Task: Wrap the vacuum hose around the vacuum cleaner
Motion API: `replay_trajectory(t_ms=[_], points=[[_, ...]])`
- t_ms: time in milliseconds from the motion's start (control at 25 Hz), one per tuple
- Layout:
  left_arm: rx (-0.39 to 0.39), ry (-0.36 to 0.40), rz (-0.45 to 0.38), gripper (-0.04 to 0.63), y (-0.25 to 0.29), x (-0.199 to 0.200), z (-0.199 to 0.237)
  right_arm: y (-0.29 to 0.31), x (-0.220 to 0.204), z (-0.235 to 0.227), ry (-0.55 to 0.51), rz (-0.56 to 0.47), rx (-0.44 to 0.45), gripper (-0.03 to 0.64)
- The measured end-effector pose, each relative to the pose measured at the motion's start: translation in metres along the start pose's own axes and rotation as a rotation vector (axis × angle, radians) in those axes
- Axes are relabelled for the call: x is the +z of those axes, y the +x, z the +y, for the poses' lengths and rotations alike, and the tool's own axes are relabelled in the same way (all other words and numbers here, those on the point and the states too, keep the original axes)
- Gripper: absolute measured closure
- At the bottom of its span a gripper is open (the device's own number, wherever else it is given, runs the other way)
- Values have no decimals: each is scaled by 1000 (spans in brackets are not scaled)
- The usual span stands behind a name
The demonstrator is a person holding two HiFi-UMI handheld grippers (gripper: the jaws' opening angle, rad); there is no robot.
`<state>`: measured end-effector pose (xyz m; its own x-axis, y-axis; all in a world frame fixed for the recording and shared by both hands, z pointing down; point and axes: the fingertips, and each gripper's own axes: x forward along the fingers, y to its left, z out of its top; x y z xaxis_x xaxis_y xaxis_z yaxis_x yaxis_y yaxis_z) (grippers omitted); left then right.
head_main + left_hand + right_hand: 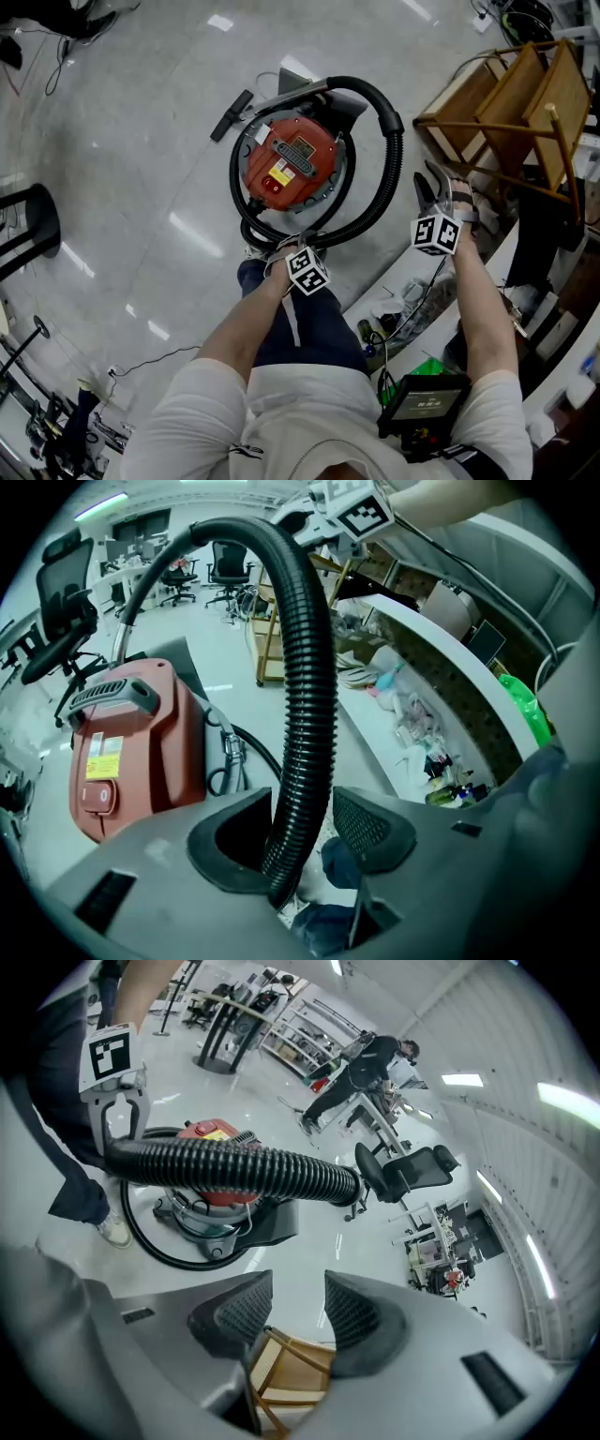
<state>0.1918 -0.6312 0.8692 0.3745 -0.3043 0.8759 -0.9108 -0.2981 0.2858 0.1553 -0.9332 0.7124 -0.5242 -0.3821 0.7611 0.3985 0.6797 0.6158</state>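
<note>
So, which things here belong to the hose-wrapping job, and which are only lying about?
Job in hand: red vacuum cleaner; black hose; left gripper, shut on the hose; right gripper, open and empty.

Lying about: wooden chair; office chair; cluttered counter.

Black hose (pixel 389 178) loops around the red vacuum cleaner (pixel 291 164), left claw (pixel 289 248) seemingly gripping it.
</note>
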Motion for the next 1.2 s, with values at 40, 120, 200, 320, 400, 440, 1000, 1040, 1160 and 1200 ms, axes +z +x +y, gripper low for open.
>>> replay_trajectory(t_ms=[40,120,200,320,400,440,1000,1040,1160,1200], points=[[16,-10,-16,414,-4,2,2,-3,-1,4,0,-2,2,443],[38,-28,-38,414,-11,4,4,-9,-3,11,8,-3,5,443],[51,-40,-43,414,-17,4,5,-16,-2,16,17,-7,11,443],[77,-53,-50,414,-28,5,9,-27,2,22,44,-16,20,443],[107,-65,-65,414,-39,8,15,-38,8,24,82,-20,26,443],[124,-72,-76,414,-46,12,18,-44,10,26,105,-22,28,443],[189,-96,-328,416,-191,70,39,-164,81,45,493,-28,12,443],[189,-96,-354,419,-205,72,37,-175,89,46,530,-26,3,443],[190,-97,-430,430,-248,76,28,-208,115,51,661,-25,-17,443],[190,-94,-454,436,-262,76,25,-218,125,53,705,-26,-22,443]])
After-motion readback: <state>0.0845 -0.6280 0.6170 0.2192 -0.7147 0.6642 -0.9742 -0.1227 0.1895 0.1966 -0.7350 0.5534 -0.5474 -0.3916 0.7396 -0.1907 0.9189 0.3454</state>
